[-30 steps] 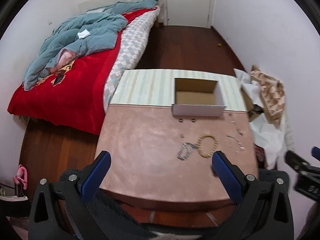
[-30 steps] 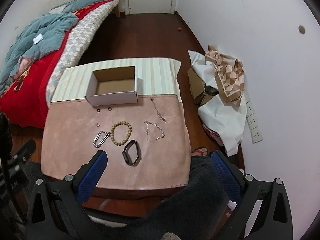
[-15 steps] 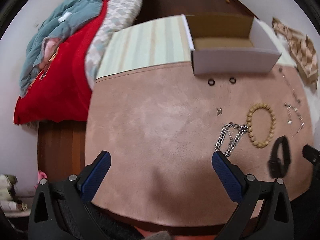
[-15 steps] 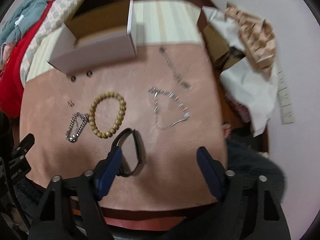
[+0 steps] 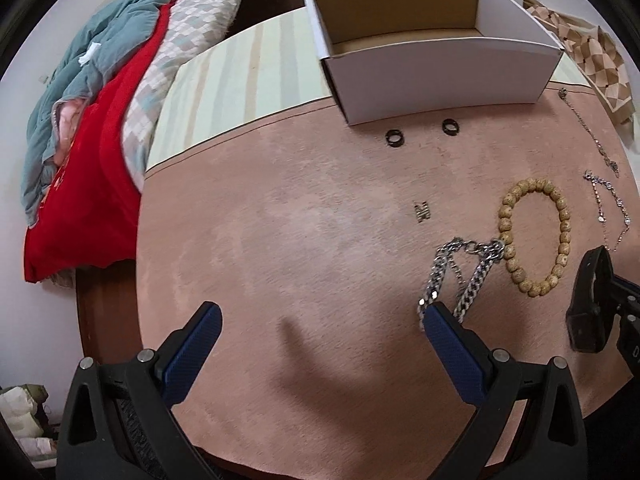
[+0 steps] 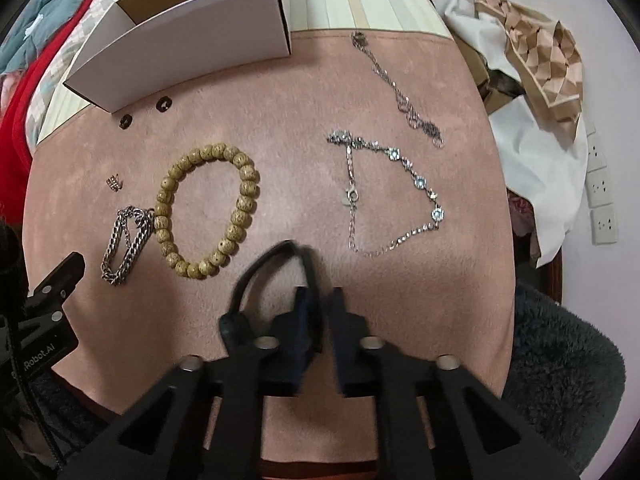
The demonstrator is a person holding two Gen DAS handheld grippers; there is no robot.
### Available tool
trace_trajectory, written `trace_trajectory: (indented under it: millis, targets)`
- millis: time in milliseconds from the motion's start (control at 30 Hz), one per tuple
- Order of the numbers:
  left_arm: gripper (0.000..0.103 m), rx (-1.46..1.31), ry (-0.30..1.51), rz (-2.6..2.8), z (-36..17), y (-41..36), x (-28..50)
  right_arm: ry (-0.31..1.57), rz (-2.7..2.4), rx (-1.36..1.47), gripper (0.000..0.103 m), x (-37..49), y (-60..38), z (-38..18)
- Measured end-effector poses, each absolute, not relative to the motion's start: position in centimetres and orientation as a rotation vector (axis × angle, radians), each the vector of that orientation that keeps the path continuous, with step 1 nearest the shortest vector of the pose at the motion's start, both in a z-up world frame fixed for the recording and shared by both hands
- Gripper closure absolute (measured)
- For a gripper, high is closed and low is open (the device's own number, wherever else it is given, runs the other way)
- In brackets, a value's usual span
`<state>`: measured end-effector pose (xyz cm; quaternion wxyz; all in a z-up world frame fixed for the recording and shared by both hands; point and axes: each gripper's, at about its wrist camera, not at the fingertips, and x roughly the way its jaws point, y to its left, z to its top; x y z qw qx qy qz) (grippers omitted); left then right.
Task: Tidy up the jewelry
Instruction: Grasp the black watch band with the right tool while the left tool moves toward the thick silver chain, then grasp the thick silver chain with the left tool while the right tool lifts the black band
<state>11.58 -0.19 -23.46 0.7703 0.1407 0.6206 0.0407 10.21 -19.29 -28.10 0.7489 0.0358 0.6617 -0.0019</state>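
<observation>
The right gripper (image 6: 318, 300) points down at the near edge of the pink surface (image 6: 280, 120), and its jaws have just been closing; they now stand almost together with one side of the black band (image 6: 272, 264) between them, though motion blur there makes it hard to say whether the pads press on it fully. The band's loop bulges out to the left of the jaws and rests on the surface. In the left wrist view the left gripper (image 5: 318, 320) hangs over bare pink surface with its jaws spread wide and nothing between them; the right-hand blue pad lies just beside the near end of the silver curb chain (image 5: 460, 276).

Just beyond the band sits the wooden bead bracelet (image 6: 206, 210), touching the curb chain on its left. Farther left is a small gold ring (image 6: 114, 182). To the right lies a thin silver bracelet with pale stones (image 6: 400, 196), and beyond it a fine chain (image 6: 400, 92) running toward the far edge. Two black rings (image 5: 422, 132) lie just in front of the open white box (image 5: 440, 72), which stands where the pink cover meets the striped cloth (image 5: 248, 68). A bed with a red blanket (image 5: 92, 168) lies far left.
</observation>
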Motion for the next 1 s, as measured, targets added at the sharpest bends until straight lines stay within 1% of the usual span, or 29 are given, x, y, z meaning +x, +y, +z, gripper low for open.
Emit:
trace_trajectory:
  millis: [133,267,300,333,367,433,533,633,700,733,767,800,833,933,1000]
  targets:
    - [0.000,0.289,1.353,0.051,-23.7,-0.4,12.2,1.422,-0.017,0.121,0.097,9.9,-20.1,-27.6]
    - [0.000,0.206,1.397,-0.015,-24.4,-0.4,12.7,1.385,-0.045,0.141,0.097,9.6,-21.4,-26.5]
    - [0.002,0.179,1.411,-0.029,-24.7,-0.4,12.9,1.377,-0.050,0.147,0.097,9.5,-21.7,-26.2]
    - [0.011,0.158,1.422,-0.040,-24.9,-0.3,13.1,1.370,-0.051,0.152,0.097,9.4,-21.9,-26.0]
    - [0.023,0.139,1.435,-0.053,-25.3,-0.3,13.3,1.365,-0.053,0.154,0.097,9.4,-22.2,-25.9]
    - [0.033,0.127,1.455,-0.066,-26.0,-0.3,13.7,1.356,-0.057,0.157,0.097,9.1,-22.5,-25.5]
    - [0.035,0.122,1.438,-0.105,-26.0,-0.8,13.9,1.348,-0.064,0.166,0.097,9.1,-22.8,-25.2]
    - [0.041,0.135,1.432,-0.153,-25.9,-1.6,13.8,1.350,-0.072,0.175,0.097,9.2,-23.2,-25.5]
    - [0.045,0.154,1.422,-0.175,-25.9,-2.2,13.7,1.354,-0.078,0.182,0.097,9.4,-23.7,-25.9]
    - [0.051,0.163,1.417,-0.188,-25.8,-2.4,13.7,1.357,-0.079,0.184,0.097,9.3,-23.8,-25.9]
    - [0.062,0.174,1.409,-0.200,-25.7,-2.6,13.6,1.360,-0.081,0.187,0.097,9.4,-23.8,-26.0]
    - [0.070,0.183,1.402,-0.211,-25.6,-2.8,13.5,1.363,-0.082,0.188,0.097,9.4,-23.8,-26.1]
    - [0.096,0.190,1.400,-0.219,-25.5,-3.1,13.5,1.365,-0.081,0.190,0.097,9.3,-23.8,-26.2]
    - [0.097,0.183,1.408,-0.228,-25.5,-2.9,13.5,1.366,-0.079,0.191,0.097,9.0,-23.6,-26.2]
    - [0.097,0.177,1.408,-0.217,-25.4,-1.4,13.8,1.359,-0.073,0.192,0.097,8.8,-23.3,-25.9]
